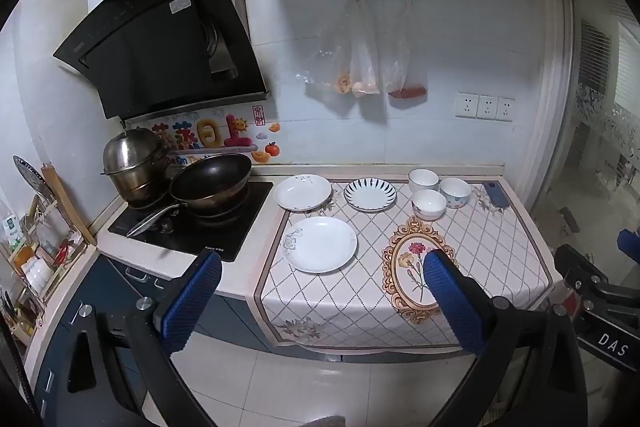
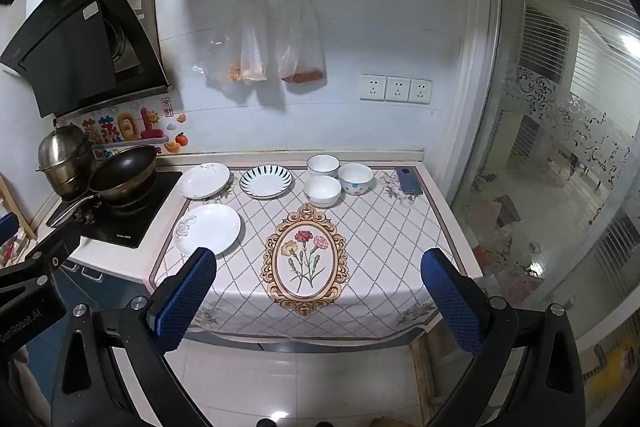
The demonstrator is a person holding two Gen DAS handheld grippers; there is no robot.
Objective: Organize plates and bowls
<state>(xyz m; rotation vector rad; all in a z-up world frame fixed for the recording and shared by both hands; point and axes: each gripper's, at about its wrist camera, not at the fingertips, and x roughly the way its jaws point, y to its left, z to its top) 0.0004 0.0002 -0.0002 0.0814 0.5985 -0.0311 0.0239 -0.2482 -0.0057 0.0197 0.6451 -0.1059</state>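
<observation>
Three plates lie on the patterned cloth: a white plate [image 1: 320,244] [image 2: 208,229] near the front left, a second white plate [image 1: 302,192] [image 2: 205,180] behind it, and a blue-striped plate [image 1: 369,194] [image 2: 265,181] beside that. Three bowls stand at the back right: a white bowl [image 1: 423,180] [image 2: 323,165], a white bowl [image 1: 429,204] [image 2: 322,190] in front, and a dotted bowl [image 1: 455,192] [image 2: 356,179]. My left gripper [image 1: 324,297] is open and empty, held off the counter's front edge. My right gripper [image 2: 320,293] is open and empty, also in front of the counter.
A black wok [image 1: 210,183] [image 2: 122,173] and a steel pot [image 1: 134,163] sit on the stove at the left. A phone [image 1: 496,194] [image 2: 409,181] lies at the back right corner. Plastic bags [image 2: 276,43] hang on the wall. A rack [image 1: 36,251] stands far left.
</observation>
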